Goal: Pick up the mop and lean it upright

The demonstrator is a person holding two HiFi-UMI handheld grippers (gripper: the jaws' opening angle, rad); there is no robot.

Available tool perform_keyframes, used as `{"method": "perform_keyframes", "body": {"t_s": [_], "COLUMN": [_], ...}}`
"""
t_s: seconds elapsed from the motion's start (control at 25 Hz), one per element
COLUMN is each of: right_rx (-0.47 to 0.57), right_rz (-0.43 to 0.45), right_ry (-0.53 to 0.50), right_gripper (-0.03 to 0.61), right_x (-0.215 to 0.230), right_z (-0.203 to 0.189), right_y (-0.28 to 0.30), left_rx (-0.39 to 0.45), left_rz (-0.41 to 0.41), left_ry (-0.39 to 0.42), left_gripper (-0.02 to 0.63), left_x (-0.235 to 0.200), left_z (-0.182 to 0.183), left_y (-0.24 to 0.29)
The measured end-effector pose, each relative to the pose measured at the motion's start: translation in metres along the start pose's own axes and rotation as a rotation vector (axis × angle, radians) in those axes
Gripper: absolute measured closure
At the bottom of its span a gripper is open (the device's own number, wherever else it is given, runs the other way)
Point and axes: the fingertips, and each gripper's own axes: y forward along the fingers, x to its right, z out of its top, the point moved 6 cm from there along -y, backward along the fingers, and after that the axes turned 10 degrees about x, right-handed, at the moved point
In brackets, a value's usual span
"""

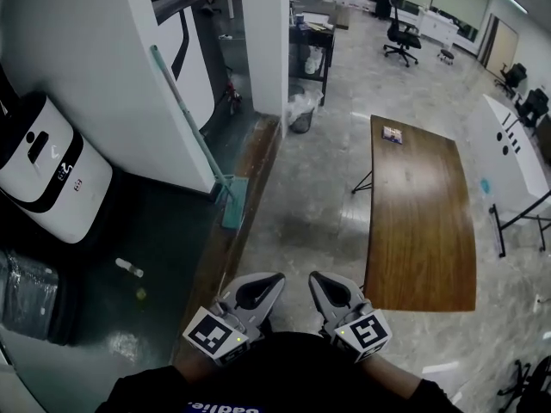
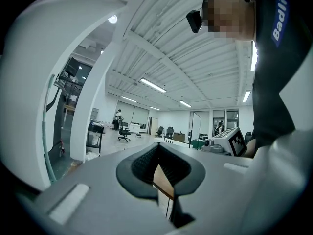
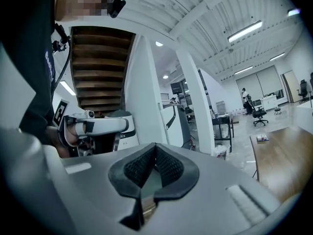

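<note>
Open floor runs between the wooden table and the leaning mop.

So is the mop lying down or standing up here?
Standing up, tilted: the mop has its head down at the floor and its handle leaning against the white wall.

the grey-and-white left gripper and the matching right gripper are held side by side, close to the body, pointing forward, each with jaws together and empty.
</note>
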Motion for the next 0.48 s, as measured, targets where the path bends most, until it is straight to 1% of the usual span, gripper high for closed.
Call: {"method": "perform_keyframes", "body": {"t_s": [0.16, 0.32, 0.48], "right_rx": [0.009, -0.013, -0.015], "right_rz": [-0.020, -0.056, -0.068], "right_ry": [-0.034, -0.006, -0.030], "right_gripper": [0.574, 0.574, 0.574], "right_x": [0.016, 0.025, 0.029], "right_z": [0.001, 0.001, 0.005], "right_y": [0.059, 0.128, 0.190], "left_rx": [0.017, 0.019, 0.028], "left_rz": [-0.026, -0.042, -0.046], "left_ry": [-0.008, -0.022, -0.024], "left_gripper": [0.594, 0.594, 0.594], "left_x": [-0.060, -0.126, -0.186], "left_z": [0.009, 0.013, 0.028], "left_y": [0.011, 0.016, 0.016]}}
